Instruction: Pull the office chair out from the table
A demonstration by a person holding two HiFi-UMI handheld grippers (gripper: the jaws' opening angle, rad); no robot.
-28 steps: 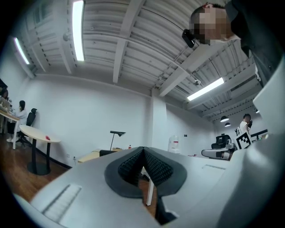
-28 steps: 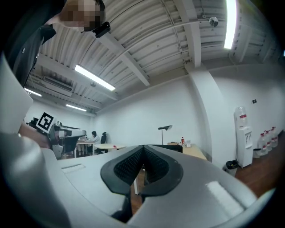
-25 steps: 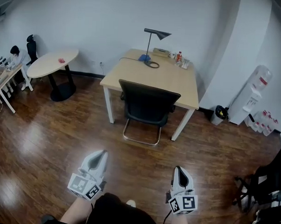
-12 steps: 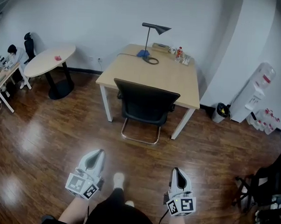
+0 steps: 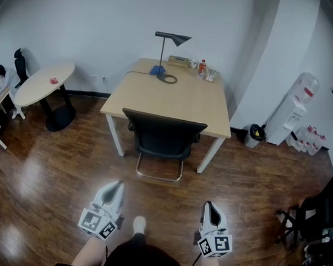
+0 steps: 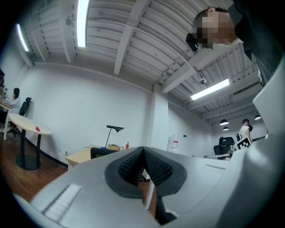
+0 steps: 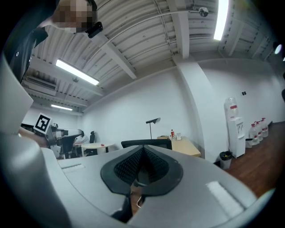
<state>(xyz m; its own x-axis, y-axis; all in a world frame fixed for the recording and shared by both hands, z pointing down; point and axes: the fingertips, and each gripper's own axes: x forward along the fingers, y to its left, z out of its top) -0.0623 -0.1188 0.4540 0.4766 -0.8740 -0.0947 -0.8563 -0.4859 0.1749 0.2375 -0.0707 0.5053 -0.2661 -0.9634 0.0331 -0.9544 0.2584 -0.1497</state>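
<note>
A black office chair (image 5: 163, 136) stands tucked under the near edge of a light wooden table (image 5: 173, 99), its backrest toward me. In the head view my left gripper (image 5: 115, 188) and right gripper (image 5: 210, 206) hang low over the wooden floor, well short of the chair, both shut with nothing held. The left gripper view looks past the shut left gripper (image 6: 143, 149) to the table (image 6: 80, 155) and chair (image 6: 104, 152) beyond it. Over the shut right gripper (image 7: 143, 147) in the right gripper view I see the chair's backrest (image 7: 147, 143).
A desk lamp (image 5: 164, 49), a cup and a bottle stand at the table's far edge. A round white table (image 5: 42, 83) is at the left, a water dispenser (image 5: 291, 110) and bin (image 5: 254, 133) at the right. A dark chair (image 5: 317, 219) stands at the far right.
The table and chair have come nearer and shifted left in the head view as I walked forward. Both grippers stayed shut and low in the frame.
</note>
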